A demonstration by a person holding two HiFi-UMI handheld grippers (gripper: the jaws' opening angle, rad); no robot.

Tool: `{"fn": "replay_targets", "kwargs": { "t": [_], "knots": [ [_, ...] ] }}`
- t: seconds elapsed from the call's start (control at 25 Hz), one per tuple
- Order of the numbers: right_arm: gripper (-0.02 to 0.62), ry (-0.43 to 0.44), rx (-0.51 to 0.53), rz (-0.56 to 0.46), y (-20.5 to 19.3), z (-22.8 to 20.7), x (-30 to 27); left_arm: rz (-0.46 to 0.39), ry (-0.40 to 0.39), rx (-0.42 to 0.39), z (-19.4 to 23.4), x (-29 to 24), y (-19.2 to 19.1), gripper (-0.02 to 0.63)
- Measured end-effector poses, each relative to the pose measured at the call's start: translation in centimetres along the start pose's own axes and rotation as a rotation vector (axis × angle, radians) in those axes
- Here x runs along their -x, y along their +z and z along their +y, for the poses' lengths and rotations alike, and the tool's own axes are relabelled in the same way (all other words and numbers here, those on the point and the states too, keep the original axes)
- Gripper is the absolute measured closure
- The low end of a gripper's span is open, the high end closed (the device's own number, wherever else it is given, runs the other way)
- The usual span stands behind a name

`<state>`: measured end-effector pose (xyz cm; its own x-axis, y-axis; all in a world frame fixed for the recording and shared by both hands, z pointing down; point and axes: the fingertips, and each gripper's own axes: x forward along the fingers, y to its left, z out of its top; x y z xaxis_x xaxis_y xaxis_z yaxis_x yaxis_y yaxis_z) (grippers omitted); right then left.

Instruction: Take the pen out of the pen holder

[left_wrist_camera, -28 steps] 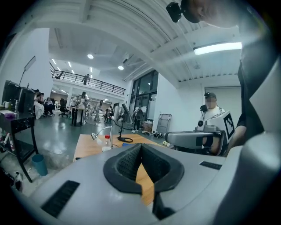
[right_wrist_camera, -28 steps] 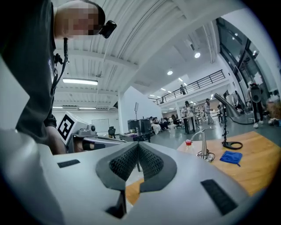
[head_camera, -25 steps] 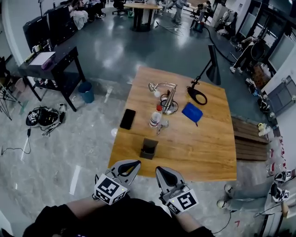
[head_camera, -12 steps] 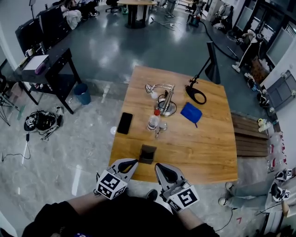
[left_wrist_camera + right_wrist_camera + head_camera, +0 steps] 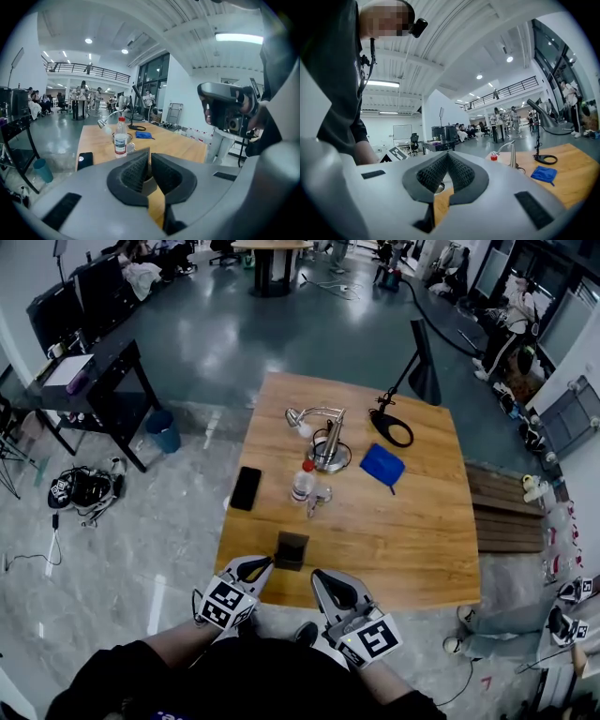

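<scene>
- Glossy grey flooring runs round a square, light wooden table (image 5: 394, 540). I stand at its 6 o'clock edge, in the head view.
- Both my forearms come up from the bottom of that view, with the marker cubes facing up.
- My left gripper (image 5: 251, 568) points towards 1 o'clock with its nose dipped a little at the tabletop. Its dark ribbed pads are pressed together with nothing between them.
- My right gripper (image 5: 323, 582) points towards 11 o'clock and lies about level. Its pads also meet at the tips, and it is empty.
- The dark, boxy pen holder (image 5: 292, 550) stands upright just inside the near table edge. Its long axis is vertical and its open mouth faces up.
- It sits at 2 o'clock from the left tips and 11 o'clock from the right tips. It is near both and touches neither.
- The holder is too small and dark for me to make out the pen or which way it leans.
- At 12 o'clock beyond the holder stands a clear plastic bottle with a red cap (image 5: 302, 481).
- A flat black phone (image 5: 246, 487) lies at 11 o'clock, and a folded blue cloth (image 5: 382, 464) at 1 o'clock.
</scene>
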<state>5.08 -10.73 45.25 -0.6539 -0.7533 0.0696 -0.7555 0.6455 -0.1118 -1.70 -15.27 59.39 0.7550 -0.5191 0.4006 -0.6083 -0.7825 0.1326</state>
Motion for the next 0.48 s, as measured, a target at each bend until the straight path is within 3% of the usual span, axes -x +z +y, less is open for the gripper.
{"fn": "replay_targets", "kwargs": {
  "t": [0.08,0.24,0.48],
  "knots": [
    [0.597,-0.009,-0.007,0.001,-0.1,-0.4,0.4,0.034,0.009,-0.003,0.4,-1.1,-1.2,0.587],
    [0.597,-0.022,0.007,-0.002,0.2,-1.0,1.1,0.084,0.036,0.002,1.2,-2.7,-3.2,0.494],
    [0.597,-0.038,0.0,0.025,-0.6,-1.4,2.0,0.126,0.06,0.016,2.2,-4.6,-5.4,0.48]
  ]
}}
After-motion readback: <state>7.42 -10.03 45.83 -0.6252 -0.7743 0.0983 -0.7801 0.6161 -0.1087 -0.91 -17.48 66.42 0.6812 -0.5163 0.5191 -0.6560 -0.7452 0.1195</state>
